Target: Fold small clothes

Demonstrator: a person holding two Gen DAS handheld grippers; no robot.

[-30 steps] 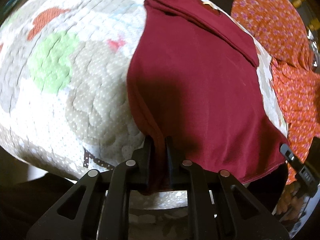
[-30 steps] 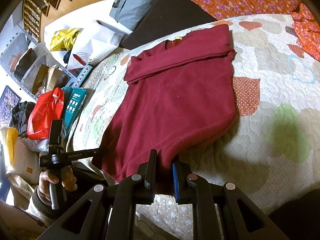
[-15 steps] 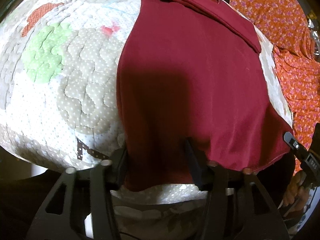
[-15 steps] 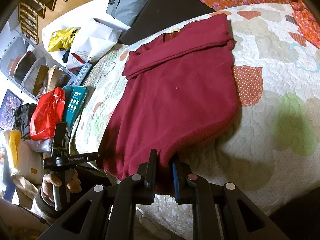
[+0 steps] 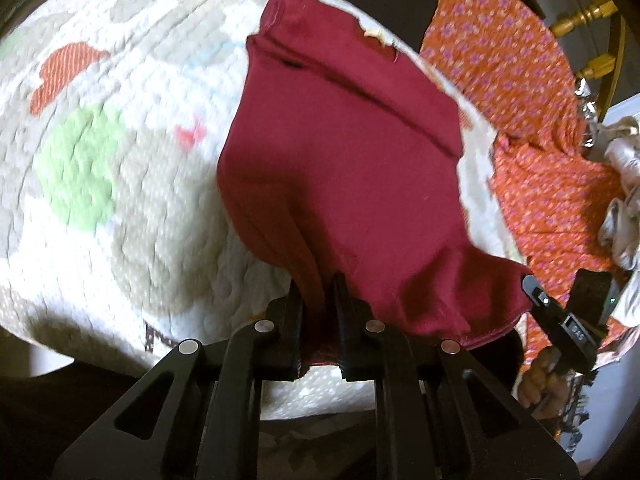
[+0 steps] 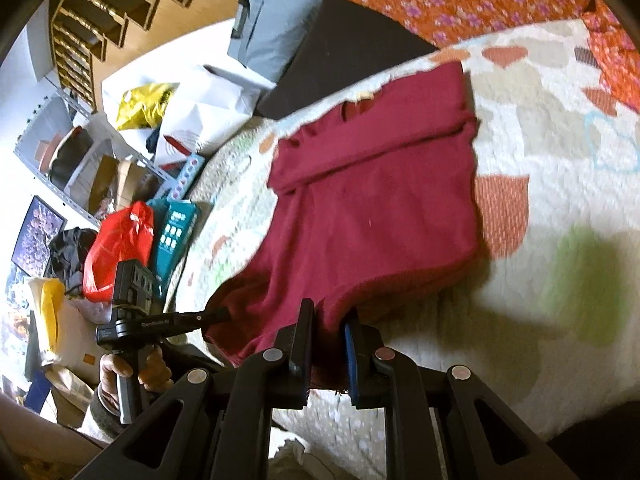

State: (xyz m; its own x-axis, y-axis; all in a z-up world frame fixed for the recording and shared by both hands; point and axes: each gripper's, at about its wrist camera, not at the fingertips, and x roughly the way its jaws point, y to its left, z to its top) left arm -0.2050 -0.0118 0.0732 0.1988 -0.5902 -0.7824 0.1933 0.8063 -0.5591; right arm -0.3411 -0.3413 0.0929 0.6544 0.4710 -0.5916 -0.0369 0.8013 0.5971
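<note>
Patchwork quilt [image 5: 132, 184] under maroon shirt [image 5: 344, 168], hem bunched, pinched in left tongs [image 5: 318, 300] and right tongs [image 6: 329, 320].

shirt [image 5: 352, 168] on quilt [image 5: 120, 168], L claw [image 5: 318, 304] & R claw [image 6: 329, 332] at near hem

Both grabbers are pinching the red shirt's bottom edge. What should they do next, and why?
Probably lift the hem and carry it toward the collar. The left gripper and right gripper each pinch a near corner of the red shirt, which lies flat on the quilt.

Bright daylight, soft motion blur, heavy fisheye warping at edges.
</note>
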